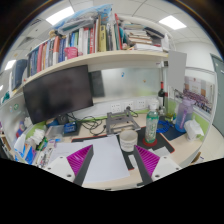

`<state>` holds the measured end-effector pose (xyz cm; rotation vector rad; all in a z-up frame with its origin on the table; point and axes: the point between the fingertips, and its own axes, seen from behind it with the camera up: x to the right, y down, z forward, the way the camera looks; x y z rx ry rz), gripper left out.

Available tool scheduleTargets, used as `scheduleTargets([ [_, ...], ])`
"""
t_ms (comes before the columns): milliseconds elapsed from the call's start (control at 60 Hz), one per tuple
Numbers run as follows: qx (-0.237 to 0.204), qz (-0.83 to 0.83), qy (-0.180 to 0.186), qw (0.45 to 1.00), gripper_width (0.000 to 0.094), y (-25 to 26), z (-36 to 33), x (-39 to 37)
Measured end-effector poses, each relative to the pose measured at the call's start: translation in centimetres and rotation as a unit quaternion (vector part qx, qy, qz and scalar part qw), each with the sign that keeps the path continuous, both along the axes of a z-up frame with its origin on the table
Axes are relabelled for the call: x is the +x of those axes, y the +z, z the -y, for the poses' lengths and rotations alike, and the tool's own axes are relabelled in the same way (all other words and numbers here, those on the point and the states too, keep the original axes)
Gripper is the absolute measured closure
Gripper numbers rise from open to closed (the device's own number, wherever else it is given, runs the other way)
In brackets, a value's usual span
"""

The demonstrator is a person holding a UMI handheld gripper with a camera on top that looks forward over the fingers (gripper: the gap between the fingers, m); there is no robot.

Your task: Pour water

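Observation:
A small pale cup [128, 141] stands on the desk just ahead of my fingers, nearer the right one. Beyond it to the right stands a green bottle [152, 125], and farther right a purple-tinted container [184, 110]. My gripper [114, 160] is open, its magenta pads [80, 157] spread wide above a white sheet of paper [103, 160]. Only the paper lies between the fingers. No water can be made out in any vessel.
A dark monitor [58, 92] stands at the back left under a shelf of books [85, 42]. Cables and small items [40, 135] crowd the left of the desk. A metal tray rack [122, 120] sits behind the cup.

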<state>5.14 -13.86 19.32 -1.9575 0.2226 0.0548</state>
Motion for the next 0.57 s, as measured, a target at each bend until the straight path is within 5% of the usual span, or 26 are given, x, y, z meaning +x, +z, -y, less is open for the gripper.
scheduleTargets([
  [233,0.030,0.024,0.027,0.999,0.0097,4.6,1.9,-5.4],
  [567,0.014,0.037,0.024,0.999,0.0100,4.4,3.0,-6.9],
])
